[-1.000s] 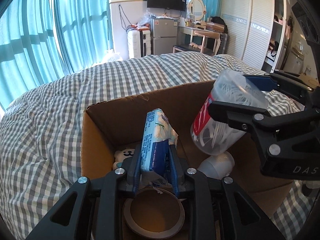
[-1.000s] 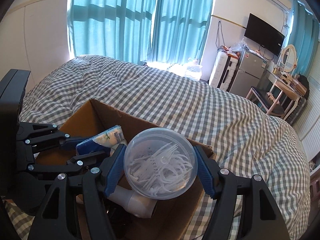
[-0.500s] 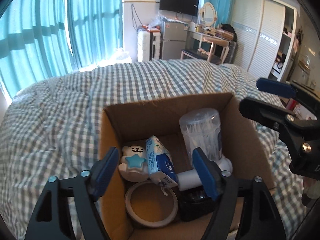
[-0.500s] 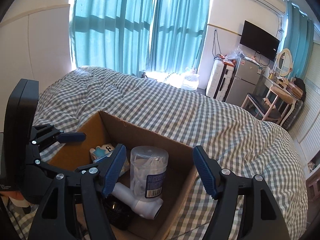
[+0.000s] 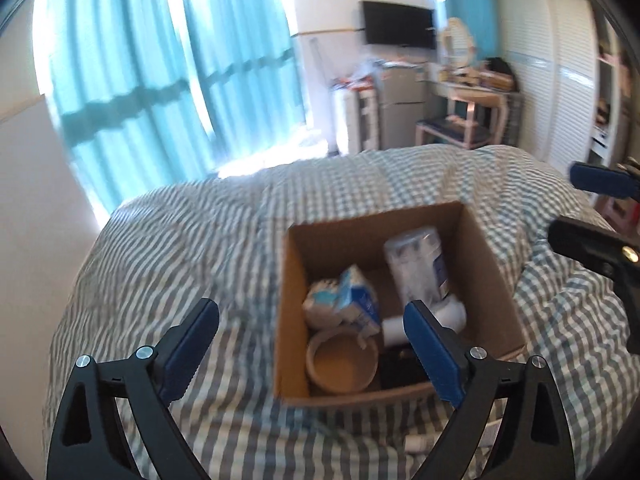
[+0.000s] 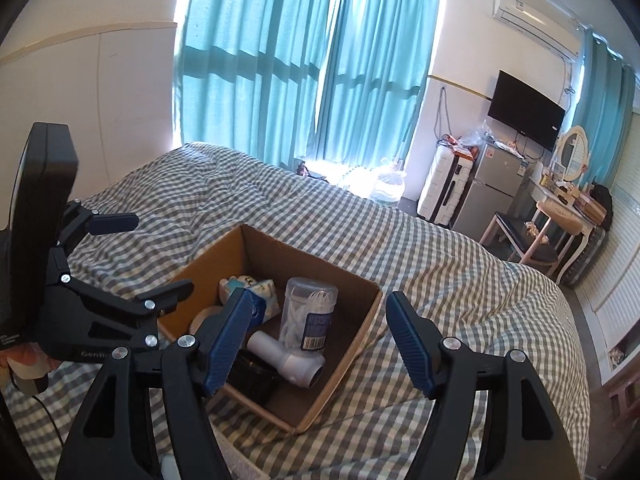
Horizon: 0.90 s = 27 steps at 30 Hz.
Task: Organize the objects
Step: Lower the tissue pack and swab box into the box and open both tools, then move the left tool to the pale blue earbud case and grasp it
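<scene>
An open cardboard box [image 5: 486,256] [image 6: 362,322] sits on a grey checked bed. Inside it stand a clear tub of cotton swabs [image 5: 418,266] [image 6: 310,314], a blue and white tissue pack [image 5: 358,298] [image 6: 266,294], a small bear figure [image 6: 236,282], a tape roll [image 5: 342,362], a white tube [image 6: 292,362] and a black item [image 6: 252,374]. My left gripper [image 5: 312,350] is open and empty, above the box's near left side. My right gripper [image 6: 320,350] is open and empty, above the box's near edge.
The checked bedcover [image 6: 440,264] spreads all around the box. Teal curtains [image 6: 300,64], a white suitcase [image 6: 440,184], a small fridge [image 6: 490,184], a dressing table with a chair [image 6: 548,228] and a wardrobe [image 5: 560,80] line the far walls.
Both grippers have let go: the tissue pack and the swab tub now rest in the box. Both grippers have pulled back and up, away from the box.
</scene>
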### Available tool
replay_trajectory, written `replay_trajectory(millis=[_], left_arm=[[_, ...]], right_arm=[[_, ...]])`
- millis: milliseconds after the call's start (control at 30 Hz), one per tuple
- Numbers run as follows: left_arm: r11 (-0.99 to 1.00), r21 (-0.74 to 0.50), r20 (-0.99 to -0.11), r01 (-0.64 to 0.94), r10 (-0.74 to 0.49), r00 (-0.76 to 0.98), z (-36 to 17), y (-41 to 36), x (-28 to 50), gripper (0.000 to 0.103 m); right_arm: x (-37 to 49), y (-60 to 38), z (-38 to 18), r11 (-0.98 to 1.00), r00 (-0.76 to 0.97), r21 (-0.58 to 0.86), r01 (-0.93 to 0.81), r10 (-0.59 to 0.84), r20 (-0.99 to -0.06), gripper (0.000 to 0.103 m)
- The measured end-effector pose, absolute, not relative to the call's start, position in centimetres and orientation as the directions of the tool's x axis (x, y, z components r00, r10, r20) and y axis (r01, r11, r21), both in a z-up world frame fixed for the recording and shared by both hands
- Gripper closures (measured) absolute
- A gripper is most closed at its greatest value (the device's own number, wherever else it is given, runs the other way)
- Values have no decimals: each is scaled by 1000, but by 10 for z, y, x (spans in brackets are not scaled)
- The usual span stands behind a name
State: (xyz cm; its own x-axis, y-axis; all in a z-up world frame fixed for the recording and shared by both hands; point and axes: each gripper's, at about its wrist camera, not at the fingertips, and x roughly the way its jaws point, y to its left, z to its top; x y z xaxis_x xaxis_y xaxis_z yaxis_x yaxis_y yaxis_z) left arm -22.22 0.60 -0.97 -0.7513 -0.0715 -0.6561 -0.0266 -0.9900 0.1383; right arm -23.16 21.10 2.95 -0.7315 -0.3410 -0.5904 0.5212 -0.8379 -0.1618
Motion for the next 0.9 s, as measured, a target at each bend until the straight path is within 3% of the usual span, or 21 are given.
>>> replay_trajectory(millis=[233,567,900], left_arm=[[-992,91,-674,82,-122,-729,-22,-4,-176,7],[-978,-18,-751,207,-123,-649,-81,-9,-117,7],[-994,-20,-797,110,-51,-602,-117,29,-95,8]], right_arm=[[-201,210,12,-768,-674,-181,614,-390,-628,34],[-193,204,-67,-710,-558,-121,694,-424,-714,34],[-180,210,-88,-691,-524,-120,713,-411,-746,33]])
